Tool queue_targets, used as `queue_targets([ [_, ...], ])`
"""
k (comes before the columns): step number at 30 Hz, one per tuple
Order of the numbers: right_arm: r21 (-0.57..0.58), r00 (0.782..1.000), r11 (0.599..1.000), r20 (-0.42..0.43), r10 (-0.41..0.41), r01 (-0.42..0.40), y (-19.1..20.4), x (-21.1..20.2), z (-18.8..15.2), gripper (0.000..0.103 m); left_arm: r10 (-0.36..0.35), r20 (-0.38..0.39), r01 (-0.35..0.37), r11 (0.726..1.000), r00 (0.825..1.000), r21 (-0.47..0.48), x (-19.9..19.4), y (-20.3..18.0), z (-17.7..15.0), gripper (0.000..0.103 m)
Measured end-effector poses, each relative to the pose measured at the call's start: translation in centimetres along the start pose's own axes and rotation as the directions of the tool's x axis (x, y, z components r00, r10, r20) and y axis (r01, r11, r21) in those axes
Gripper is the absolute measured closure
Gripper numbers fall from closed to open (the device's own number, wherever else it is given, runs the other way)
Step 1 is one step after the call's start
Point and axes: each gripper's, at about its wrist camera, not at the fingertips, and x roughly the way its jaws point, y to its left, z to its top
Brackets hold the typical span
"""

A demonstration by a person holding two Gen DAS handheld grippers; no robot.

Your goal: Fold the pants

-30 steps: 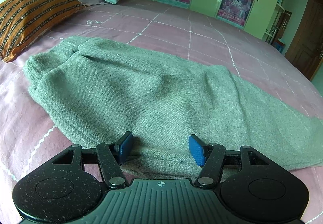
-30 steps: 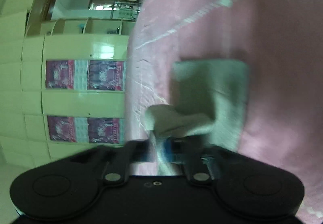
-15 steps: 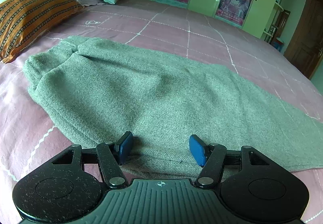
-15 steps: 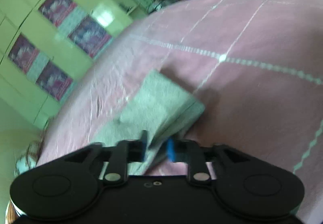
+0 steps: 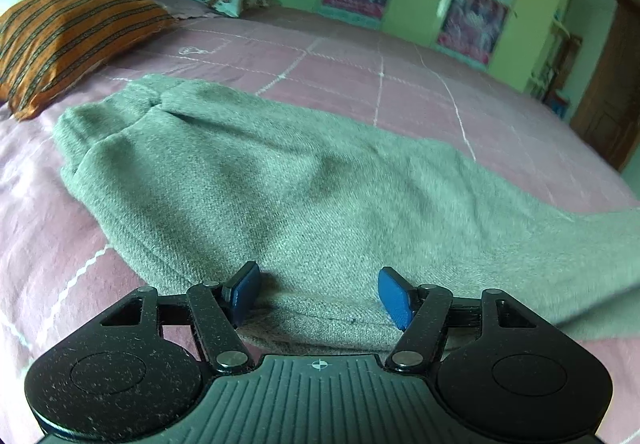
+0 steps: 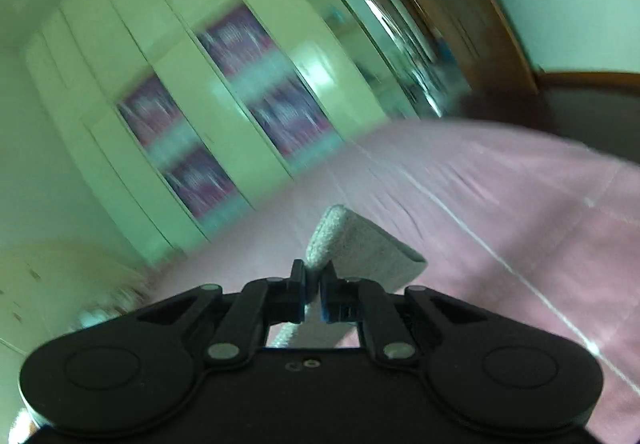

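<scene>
Pink bedspread (image 5: 360, 84): grey pants (image 5: 300, 184) spread flat. My left gripper (image 5: 318, 294) fingers apart over hem; my right gripper (image 6: 314, 294) clamped on pant cuff (image 6: 360, 248).

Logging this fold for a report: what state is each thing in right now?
pants: spread flat on the bed, not yet folded over
pant leg end: lifted, pinched in the right gripper
left gripper: open, fingers astride the near edge of the pants
right gripper: shut on the pant leg end
bed: covered by a pink sheet

Pants (image 5: 320, 184) cut off rightward; wardrobe (image 6: 192, 116) motion-blurred.
</scene>
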Motion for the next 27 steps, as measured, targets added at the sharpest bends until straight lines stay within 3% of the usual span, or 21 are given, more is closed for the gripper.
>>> queue_targets([
  [2,0.041,0.993,0.993,-0.038,-0.110,0.111,-3.9,0.8,-2.7,0.103,-0.007,0.011,0.007,0.999,1.000,-0.042,0.0,0.4,-0.1,0.038],
  [3,0.077,0.969,0.973,-0.138,-0.206,0.218,-7.0,2.5,-5.2,0.103,-0.004,0.008,0.004,0.999,1.000,-0.040,0.2,0.3,-0.1,0.037],
  [5,0.112,0.878,0.917,-0.354,-0.323,0.382,-11.9,4.9,-9.3,0.103,0.003,-0.002,-0.003,1.000,1.000,-0.006,0.4,-0.2,-0.1,0.032],
  [6,0.176,0.908,0.923,-0.315,-0.275,0.341,-13.4,4.3,-10.5,0.103,0.009,-0.007,-0.009,1.000,1.000,0.015,0.4,-0.6,-0.1,0.031],
  [8,0.212,0.926,0.923,-0.278,-0.257,0.320,-13.9,3.9,-10.7,0.103,0.017,-0.017,-0.016,0.999,1.000,0.045,0.6,-1.0,0.0,0.027],
  [13,0.123,0.911,0.934,-0.294,-0.290,0.337,-12.7,4.8,-10.1,0.103,0.027,-0.025,-0.024,0.996,0.999,0.087,0.9,-1.9,0.1,0.020],
  [16,0.094,0.907,0.939,-0.307,-0.288,0.330,-11.3,3.5,-10.1,0.095,0.033,-0.014,-0.031,0.995,0.999,0.095,0.6,-2.1,0.2,0.020],
  [20,-0.007,0.931,0.952,-0.208,-0.301,0.307,-7.9,-1.4,-10.1,0.092,0.037,0.016,-0.038,0.998,0.999,0.057,-0.5,-1.7,0.6,0.021],
  [23,-0.075,0.946,0.969,-0.211,-0.245,0.235,-5.6,-1.9,-10.1,0.092,0.056,0.030,-0.057,0.997,0.998,0.044,-0.5,-1.5,1.4,0.025],
  [27,-0.105,0.953,0.987,-0.268,-0.144,0.120,-2.3,0.7,-10.7,0.091,0.053,0.032,-0.053,0.999,0.998,0.012,0.0,-1.2,2.7,0.033],
])
